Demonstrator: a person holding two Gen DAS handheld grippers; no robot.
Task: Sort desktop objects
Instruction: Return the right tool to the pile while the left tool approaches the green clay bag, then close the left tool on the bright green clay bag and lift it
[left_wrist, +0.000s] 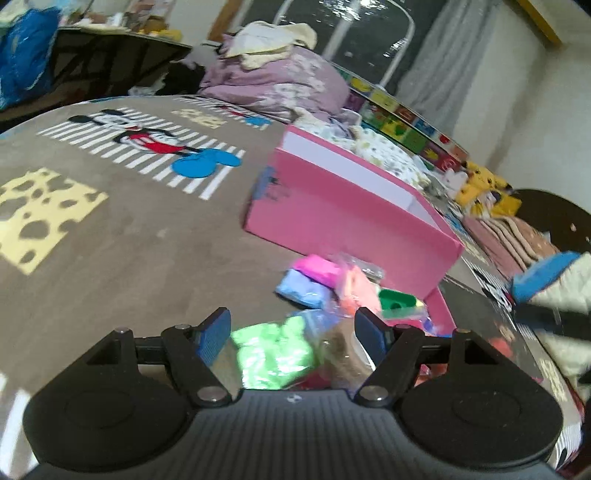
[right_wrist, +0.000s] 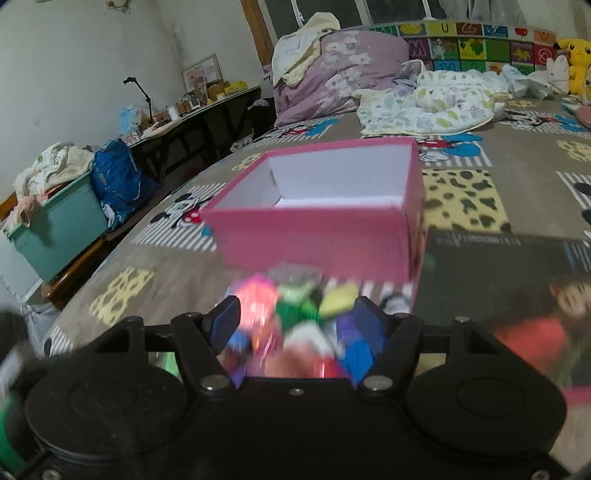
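Observation:
A heap of small colourful clay packets lies on the bed cover: a green packet (left_wrist: 273, 354), a brown one (left_wrist: 343, 350), a pink one (left_wrist: 317, 267) and a pale blue one (left_wrist: 303, 290). My left gripper (left_wrist: 293, 328) hangs open just above the green and brown packets, its pads clear of them. Behind the heap stands an open pink box (left_wrist: 332, 206) with white inner walls (right_wrist: 332, 177). My right gripper (right_wrist: 295, 321) is open over the same heap (right_wrist: 295, 310), which is motion-blurred. One of its fingers (left_wrist: 543, 277) shows blurred at the right edge of the left wrist view.
A dark printed board (right_wrist: 498, 266) lies right of the box and heap. Quilts (right_wrist: 332, 70) and a floral blanket (right_wrist: 428, 103) are piled at the far side of the bed. A teal bin (right_wrist: 59, 229) stands off the bed's left edge. Brown cartoon cover (left_wrist: 129, 240) spreads to the left.

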